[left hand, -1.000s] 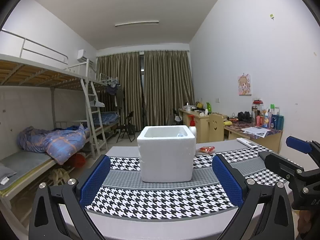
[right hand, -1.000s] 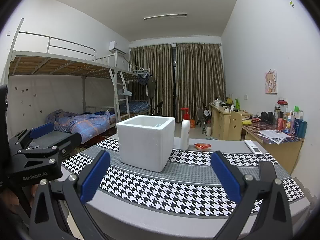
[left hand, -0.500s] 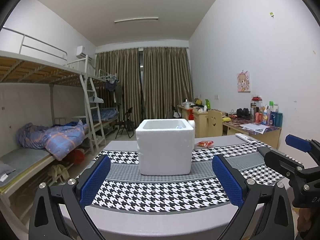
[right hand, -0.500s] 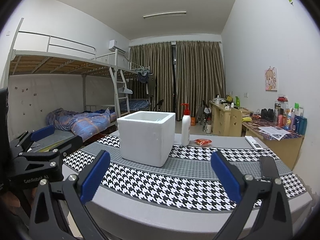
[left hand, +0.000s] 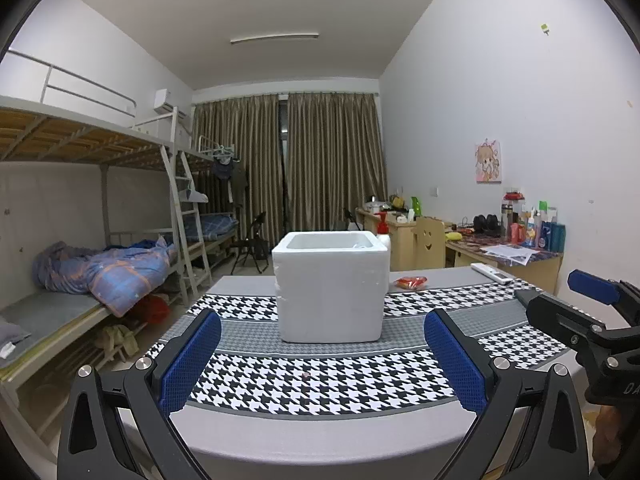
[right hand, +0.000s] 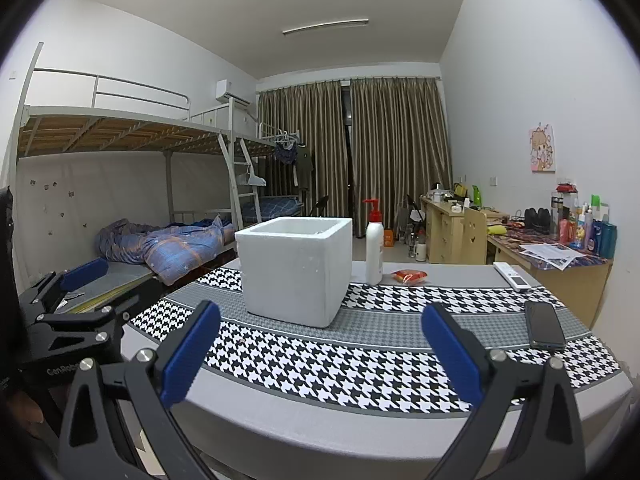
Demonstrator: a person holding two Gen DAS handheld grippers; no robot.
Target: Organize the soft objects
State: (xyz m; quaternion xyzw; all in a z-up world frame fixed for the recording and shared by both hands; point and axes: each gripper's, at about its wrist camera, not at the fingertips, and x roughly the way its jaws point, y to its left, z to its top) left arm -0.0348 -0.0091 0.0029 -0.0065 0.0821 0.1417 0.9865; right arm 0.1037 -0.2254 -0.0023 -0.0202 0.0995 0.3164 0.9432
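Note:
A white foam box (left hand: 331, 286) (right hand: 295, 270) stands open-topped on the grey strip of the houndstooth tablecloth (left hand: 320, 380) (right hand: 360, 356). What lies inside it is hidden. Behind it lies a small red-orange packet (left hand: 411, 281) (right hand: 409, 275). My left gripper (left hand: 320, 360) is open and empty, held above the table's near edge straight in front of the box. My right gripper (right hand: 318, 356) is also open and empty, right of the box. Each gripper shows at the edge of the other view, the right one (left hand: 592, 300) and the left one (right hand: 80, 288).
A white pump bottle (right hand: 374, 243) stands right behind the box. A white remote (right hand: 512, 276) (left hand: 491, 273) and a dark phone (right hand: 544, 325) lie on the table's right side. Bunk beds (left hand: 80, 264) line the left wall, cluttered desks (right hand: 540, 248) the right.
Both cameras have sunk lower and drawn back slightly, so less of the box's inside shows. Both grippers stay open and empty.

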